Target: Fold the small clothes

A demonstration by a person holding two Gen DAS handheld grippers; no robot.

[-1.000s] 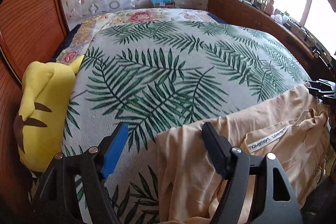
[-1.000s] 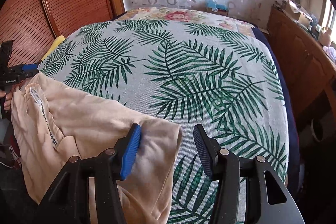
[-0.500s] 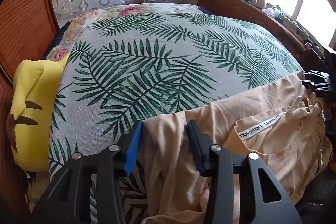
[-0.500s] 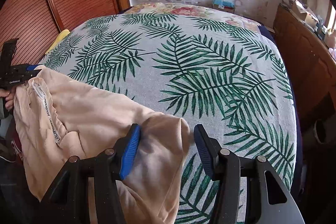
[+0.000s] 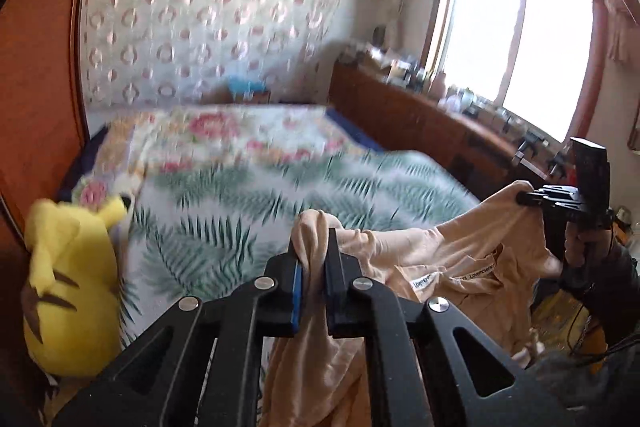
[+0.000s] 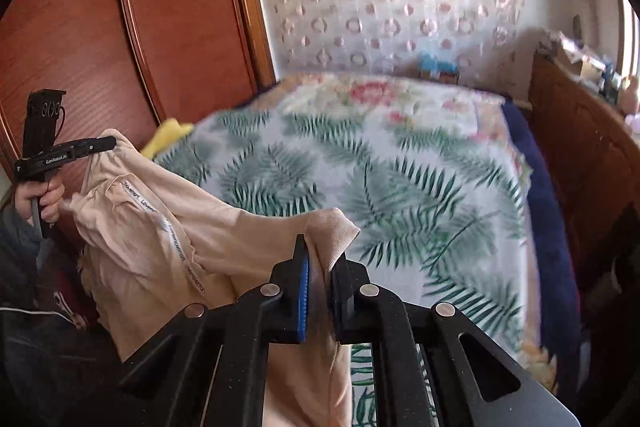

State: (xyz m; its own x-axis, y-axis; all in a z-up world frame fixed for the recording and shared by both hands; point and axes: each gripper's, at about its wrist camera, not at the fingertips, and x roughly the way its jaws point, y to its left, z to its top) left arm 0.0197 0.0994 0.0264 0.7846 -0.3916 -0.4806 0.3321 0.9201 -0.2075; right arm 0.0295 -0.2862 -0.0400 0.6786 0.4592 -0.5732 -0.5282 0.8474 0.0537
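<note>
1. Far left of the left wrist view, a yellow plush toy (image 5: 60, 291) with brown stripes lies against the left edge of the bed (image 5: 224, 211), beside a red-brown wooden wardrobe (image 5: 36, 75).
2. The bed carries a leaf-print cover, with a floral blanket (image 5: 224, 135) at its far end under a curtain with a ring pattern (image 5: 208, 19).
3. In the near middle, the left gripper (image 5: 314, 263) has its fingers pressed together on a bunched corner of a peach garment (image 5: 452, 259), which sticks up between them.
4. The garment stretches from there to the right, lifted off the bed near its near edge, with a white printed neck tape showing.
5. At the right, the right gripper (image 5: 524, 197) pinches the garment's other corner, and a hand (image 5: 580, 239) grips its handle.
6. Behind, a wooden sideboard (image 5: 404, 111) with clutter runs under a bright window (image 5: 516, 39).
7. The right wrist view confirms the right gripper (image 6: 320, 263) closed tight on peach cloth, the rest hanging left toward the left gripper (image 6: 108, 143).
</note>
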